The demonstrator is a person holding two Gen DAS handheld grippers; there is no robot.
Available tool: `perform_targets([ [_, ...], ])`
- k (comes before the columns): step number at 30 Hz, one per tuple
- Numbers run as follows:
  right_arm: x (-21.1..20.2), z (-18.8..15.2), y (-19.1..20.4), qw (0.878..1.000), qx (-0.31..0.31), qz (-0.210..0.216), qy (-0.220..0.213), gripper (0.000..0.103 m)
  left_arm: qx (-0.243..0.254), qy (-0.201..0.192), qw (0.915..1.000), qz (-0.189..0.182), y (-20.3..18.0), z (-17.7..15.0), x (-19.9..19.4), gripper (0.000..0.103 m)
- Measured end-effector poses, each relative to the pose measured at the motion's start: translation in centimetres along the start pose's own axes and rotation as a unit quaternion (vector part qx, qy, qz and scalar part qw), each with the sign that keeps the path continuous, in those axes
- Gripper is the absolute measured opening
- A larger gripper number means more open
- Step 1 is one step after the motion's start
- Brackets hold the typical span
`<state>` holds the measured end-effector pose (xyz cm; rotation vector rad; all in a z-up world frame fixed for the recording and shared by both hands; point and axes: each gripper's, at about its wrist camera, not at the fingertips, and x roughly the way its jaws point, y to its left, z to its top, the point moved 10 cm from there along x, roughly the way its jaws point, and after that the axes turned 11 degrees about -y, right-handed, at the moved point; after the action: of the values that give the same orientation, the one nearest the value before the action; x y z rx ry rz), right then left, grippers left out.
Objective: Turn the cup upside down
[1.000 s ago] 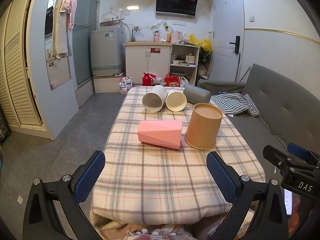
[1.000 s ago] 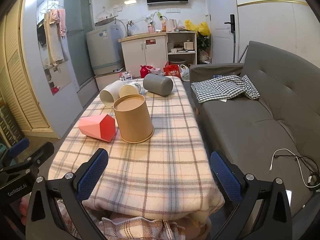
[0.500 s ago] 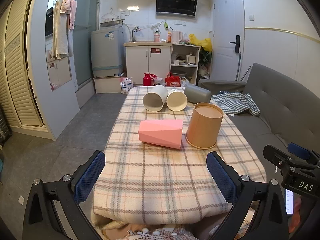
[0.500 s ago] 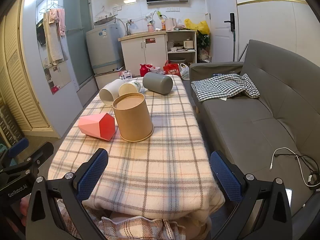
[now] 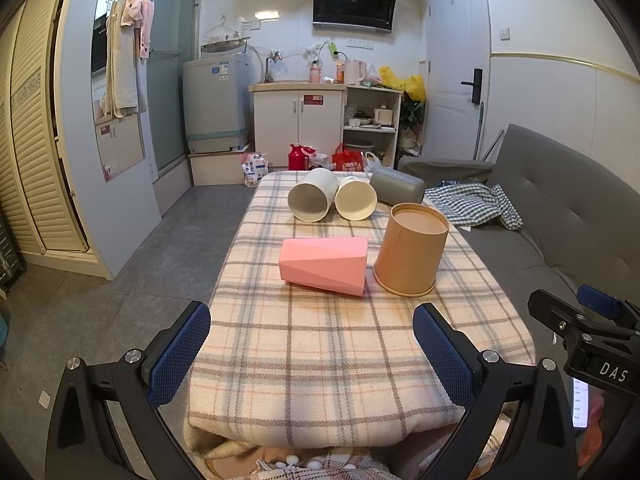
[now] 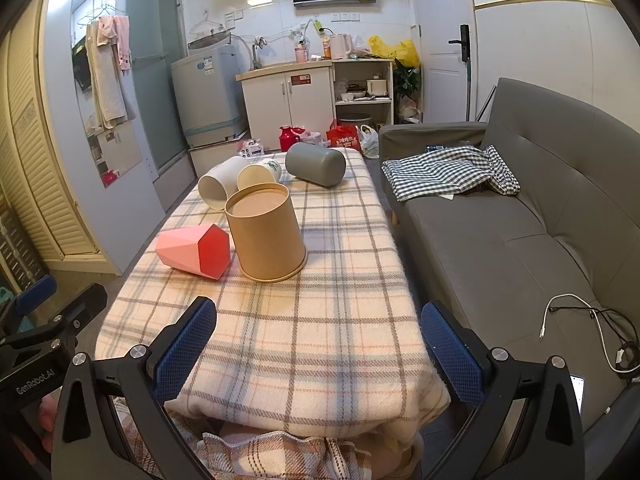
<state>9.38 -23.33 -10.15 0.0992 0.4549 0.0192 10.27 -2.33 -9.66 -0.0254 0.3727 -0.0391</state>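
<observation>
1. Grippers first: your left gripper and right gripper both hang released, jaws spread wide and holding nothing, at the near edge of the plaid-covered table.
2. Brown paper cup already stands mouth-down; the pink faceted cup lies on its side just beside it, probably your next target.
3. Pink cup sits well ahead of the left gripper, roughly centred between its fingers.
4. Approach level, close across the flat facets mid-body, lift clear, then rotate so the mouth faces down without bumping the brown cup.
</observation>
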Motion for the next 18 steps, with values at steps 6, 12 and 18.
perform_targets([
  [6,-0.02,-0.04,-0.01,1.0,0.0,0.0,0.001,0.103,0.001,0.0,1.0,-0.001,-0.02,0.03,0.01,0.103],
  [12,-0.03,-0.02,-0.02,1.0,0.0,0.0,0.0,0.103,0.001,0.0,1.0,0.0,-0.01,0.04,0.01,0.103],
  [18,-0.03,-0.04,-0.01,1.0,0.0,0.0,0.0,0.103,0.001,0.0,1.0,0.0,0.09,0.04,-0.06,0.103],
])
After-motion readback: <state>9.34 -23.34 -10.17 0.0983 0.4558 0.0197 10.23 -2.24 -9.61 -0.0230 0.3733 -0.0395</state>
